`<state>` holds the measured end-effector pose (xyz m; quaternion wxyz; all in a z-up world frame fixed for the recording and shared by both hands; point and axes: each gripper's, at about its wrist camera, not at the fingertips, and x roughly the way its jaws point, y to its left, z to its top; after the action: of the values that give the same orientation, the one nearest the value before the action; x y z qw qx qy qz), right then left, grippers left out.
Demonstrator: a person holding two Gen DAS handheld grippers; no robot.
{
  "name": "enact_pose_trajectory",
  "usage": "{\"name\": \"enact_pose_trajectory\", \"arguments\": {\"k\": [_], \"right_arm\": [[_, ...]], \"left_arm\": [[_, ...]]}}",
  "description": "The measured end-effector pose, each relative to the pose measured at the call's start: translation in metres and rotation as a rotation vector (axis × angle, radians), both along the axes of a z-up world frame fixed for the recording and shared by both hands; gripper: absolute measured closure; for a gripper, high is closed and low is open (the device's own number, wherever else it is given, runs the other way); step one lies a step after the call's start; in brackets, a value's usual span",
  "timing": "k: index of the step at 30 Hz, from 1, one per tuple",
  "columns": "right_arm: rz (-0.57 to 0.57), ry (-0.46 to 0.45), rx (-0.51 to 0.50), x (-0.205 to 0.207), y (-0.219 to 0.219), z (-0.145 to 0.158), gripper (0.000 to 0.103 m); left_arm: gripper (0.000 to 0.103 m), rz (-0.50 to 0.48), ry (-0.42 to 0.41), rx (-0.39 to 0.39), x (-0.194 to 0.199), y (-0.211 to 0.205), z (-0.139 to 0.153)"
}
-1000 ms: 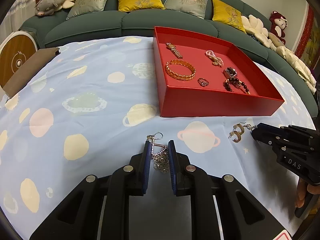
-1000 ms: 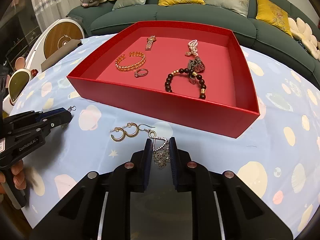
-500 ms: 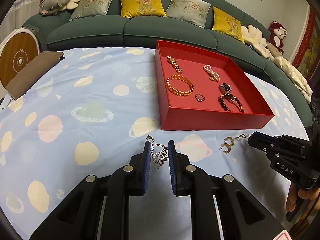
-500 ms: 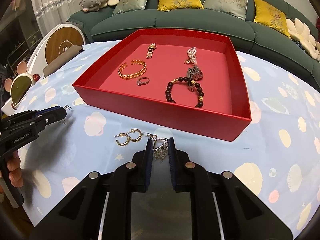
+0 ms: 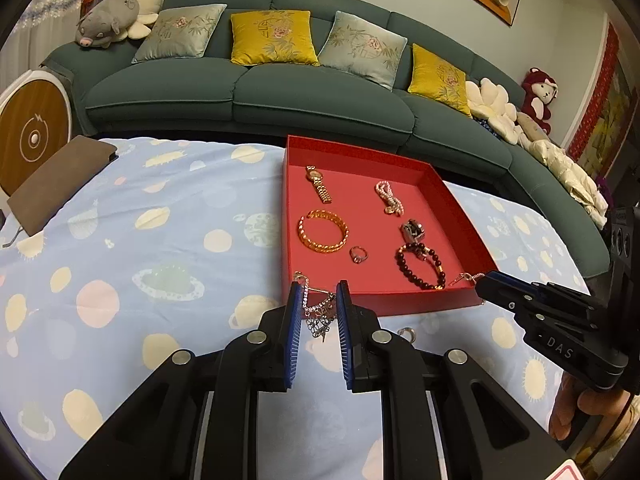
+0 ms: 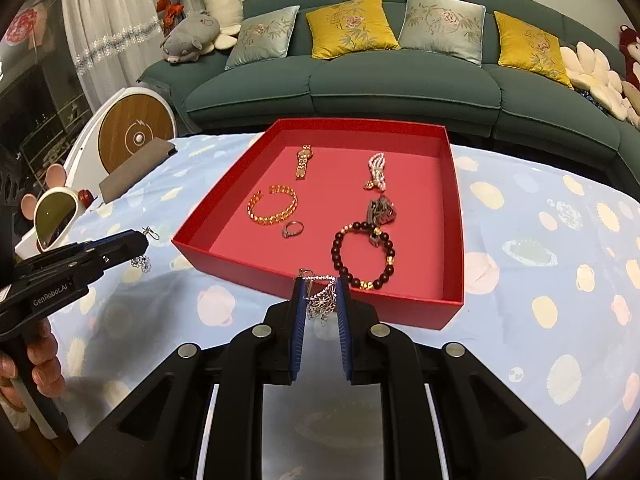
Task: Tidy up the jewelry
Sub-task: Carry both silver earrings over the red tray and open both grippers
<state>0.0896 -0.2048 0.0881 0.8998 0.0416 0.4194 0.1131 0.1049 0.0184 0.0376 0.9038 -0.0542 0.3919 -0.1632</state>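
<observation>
The left tongs (image 5: pixel 318 310) pinch a silvery filigree earring (image 5: pixel 318 316) between ribbed blue pads, above the counter's (image 5: pixel 160 240) soft planet-print cloth. Right of it, the shallow red cardboard box (image 6: pixel 454 216) holds a gold link watch (image 6: pixel 303 162), a twisted gold bangle (image 6: pixel 274 205), a small ring (image 6: pixel 293 229), pearls (image 6: pixel 377 170) and a dark round-bead bracelet (image 6: pixel 362 256). The right tongs (image 6: pixel 321 300) pinch a matching lacy earring (image 6: pixel 322 300) at the box's near wall.

hidden: gold hoop (image 5: pixel 408 333) mostly behind fingers | maybe an earring
</observation>
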Motion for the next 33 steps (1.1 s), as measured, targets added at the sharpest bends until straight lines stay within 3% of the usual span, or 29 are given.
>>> {"name": "enact_pose_trajectory", "arguments": {"k": [16,25,33], "right_arm": [[-0.092,-0.074,0.09,0.032,-0.017,0.035,0.089],[-0.116,-0.048,0.114,0.063,-0.012,0.023,0.089],[-0.141,0.006,0.114,0.081,-0.014,-0.002,0.089]], "left_arm": [[0.089,0.011,-0.062,-0.101,0.033,-0.031,0.04],[0.089,-0.005,-0.05,-0.061,0.057,-0.055,0.029],[0.089,-0.001,0.021,-0.05,0.074,-0.051,0.002]]}}
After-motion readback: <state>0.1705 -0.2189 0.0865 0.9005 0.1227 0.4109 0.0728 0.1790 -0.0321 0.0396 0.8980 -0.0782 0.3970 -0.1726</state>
